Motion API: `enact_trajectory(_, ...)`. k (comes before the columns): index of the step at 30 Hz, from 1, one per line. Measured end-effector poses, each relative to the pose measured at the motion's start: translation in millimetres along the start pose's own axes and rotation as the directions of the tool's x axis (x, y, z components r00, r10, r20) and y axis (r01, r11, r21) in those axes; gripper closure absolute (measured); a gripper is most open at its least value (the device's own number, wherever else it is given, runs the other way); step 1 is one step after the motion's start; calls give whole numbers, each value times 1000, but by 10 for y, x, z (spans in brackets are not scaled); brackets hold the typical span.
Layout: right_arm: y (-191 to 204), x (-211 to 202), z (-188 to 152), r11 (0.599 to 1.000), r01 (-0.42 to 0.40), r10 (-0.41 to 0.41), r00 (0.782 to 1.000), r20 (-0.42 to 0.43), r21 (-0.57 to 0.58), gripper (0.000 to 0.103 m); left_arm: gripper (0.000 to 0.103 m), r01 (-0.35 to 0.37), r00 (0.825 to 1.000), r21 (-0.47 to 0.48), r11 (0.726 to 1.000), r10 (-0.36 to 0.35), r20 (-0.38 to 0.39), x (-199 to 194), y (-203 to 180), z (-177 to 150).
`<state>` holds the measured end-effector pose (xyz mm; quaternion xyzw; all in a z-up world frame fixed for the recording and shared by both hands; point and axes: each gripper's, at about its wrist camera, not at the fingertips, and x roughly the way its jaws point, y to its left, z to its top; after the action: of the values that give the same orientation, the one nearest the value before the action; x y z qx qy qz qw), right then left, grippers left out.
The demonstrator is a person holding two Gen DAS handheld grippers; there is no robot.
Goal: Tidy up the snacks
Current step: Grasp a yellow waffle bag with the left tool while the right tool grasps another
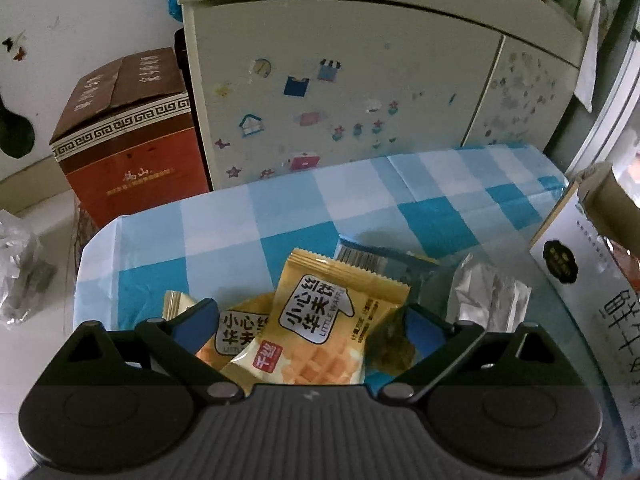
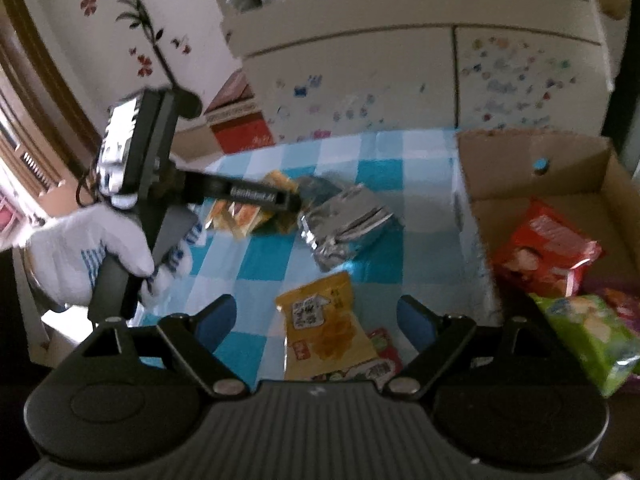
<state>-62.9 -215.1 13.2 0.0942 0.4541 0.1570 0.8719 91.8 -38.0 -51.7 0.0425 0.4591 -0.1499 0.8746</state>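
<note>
Waffle packets point(image 1: 320, 320) lie between the spread jaws of the left gripper point(image 1: 308, 320) on the checked cloth point(image 1: 280, 208), left of the cardboard box point(image 2: 500, 160); right gripper point(image 2: 316, 320) released too. Light, crinkly, slippery film likely favours pinching mid-body.

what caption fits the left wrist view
Open left gripper over yellow waffle packets on the blue checked tablecloth.

The right gripper point(image 2: 316, 322), fingers spread wide, hovers over a yellow snack packet point(image 2: 326, 332) on a blue checked tablecloth point(image 2: 276, 260), beside a cardboard box point(image 2: 532, 172) holding red and green bags, while a gloved hand point(image 2: 92, 248) holds the left gripper point(image 2: 280, 200) over what look like more blurred packets.
</note>
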Motion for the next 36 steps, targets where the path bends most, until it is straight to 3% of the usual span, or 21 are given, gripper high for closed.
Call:
enact_trajectory(2, 24, 116, -16, 1000, -4, 4, 1000, -24, -11, 16, 20, 23, 1000, 18, 1000, -22, -12, 1, -20, -17)
enact_trajectory(5, 75, 275, -47, 999, 9, -11, 999, -47, -43, 16, 30, 32, 999, 55, 998, -31, -26, -22, -76, -28)
enact_trajectory(7, 102, 362, -65, 998, 21, -25, 998, -58, -63, 16, 35, 53, 998, 27, 998, -52, -39, -44, -57, -18)
enact_trajectory(18, 229, 703, -123, 981, 86, -101, 992, -81, -174, 16, 35, 93, 994, -87, 992, -97, -42, -169, 58, -7)
enact_trajectory(26, 256, 871, -166, 970, 136, -157, 983, -91, -201, 17, 35, 95, 994, -92, 991, -99, -40, -211, 16, -5)
enact_trajectory(31, 299, 862, -191, 956, 173, -192, 979, -60, -236, 29, 35, 109, 993, -117, 987, -114, -37, -276, 6, -20)
enact_trajectory(32, 302, 842, -185, 957, 170, -187, 981, -51, -237, 46, 35, 111, 993, -122, 986, -116, -35, -293, 3, -22)
enact_trajectory(36, 314, 820, -159, 959, 169, -186, 981, -55, -227, 49, 35, 117, 992, -142, 983, -121, -21, -358, -12, -31)
